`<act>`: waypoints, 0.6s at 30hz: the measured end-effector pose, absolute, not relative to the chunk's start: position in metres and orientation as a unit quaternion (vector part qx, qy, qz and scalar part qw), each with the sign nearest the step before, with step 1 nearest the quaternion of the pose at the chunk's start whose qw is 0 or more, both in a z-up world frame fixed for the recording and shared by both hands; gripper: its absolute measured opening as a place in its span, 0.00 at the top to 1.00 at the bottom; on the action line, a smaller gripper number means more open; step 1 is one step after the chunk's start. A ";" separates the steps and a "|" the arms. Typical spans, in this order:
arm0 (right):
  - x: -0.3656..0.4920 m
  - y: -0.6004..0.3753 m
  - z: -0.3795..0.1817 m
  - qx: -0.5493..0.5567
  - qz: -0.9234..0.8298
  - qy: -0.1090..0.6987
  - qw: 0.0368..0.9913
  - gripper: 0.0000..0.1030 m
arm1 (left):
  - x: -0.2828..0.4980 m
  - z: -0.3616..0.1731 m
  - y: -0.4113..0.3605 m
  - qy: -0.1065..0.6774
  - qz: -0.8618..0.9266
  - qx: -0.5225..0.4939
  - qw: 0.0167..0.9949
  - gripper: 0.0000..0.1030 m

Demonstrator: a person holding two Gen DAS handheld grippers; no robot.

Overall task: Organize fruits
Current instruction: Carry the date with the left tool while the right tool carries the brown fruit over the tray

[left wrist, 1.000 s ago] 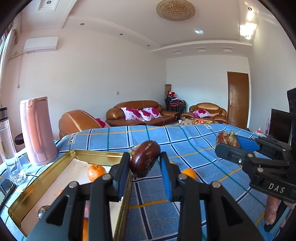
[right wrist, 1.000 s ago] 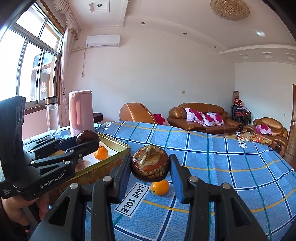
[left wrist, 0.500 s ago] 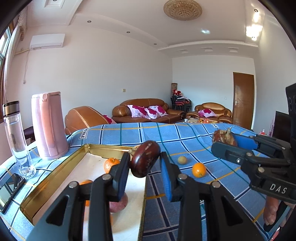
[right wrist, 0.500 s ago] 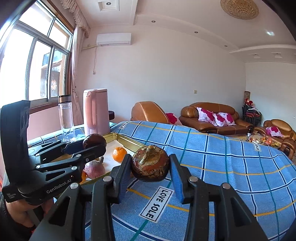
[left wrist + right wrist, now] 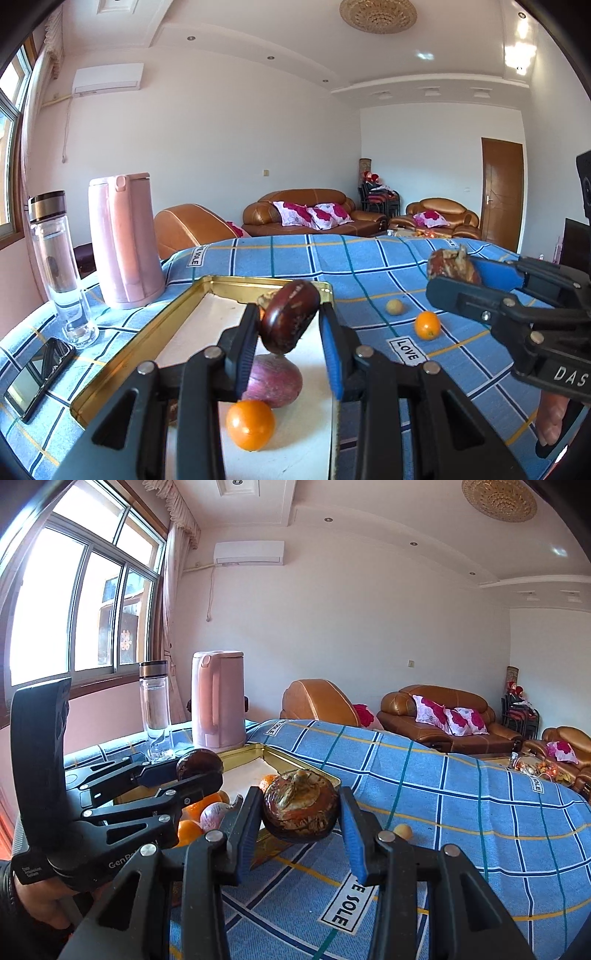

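Left tongs clamp a dark brown fruit above the gold tray; right tongs clamp a mottled brown fruit over the tray's corner, above the bench.
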State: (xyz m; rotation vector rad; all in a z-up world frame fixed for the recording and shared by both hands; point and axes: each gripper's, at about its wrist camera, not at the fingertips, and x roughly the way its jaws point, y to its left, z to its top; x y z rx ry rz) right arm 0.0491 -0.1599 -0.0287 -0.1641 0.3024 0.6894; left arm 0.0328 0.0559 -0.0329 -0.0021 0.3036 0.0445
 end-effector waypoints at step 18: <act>0.041 -0.108 -0.035 -0.113 0.377 0.155 0.906 0.58 | 0.029 -0.038 0.099 0.170 0.064 -0.015 0.983 0.67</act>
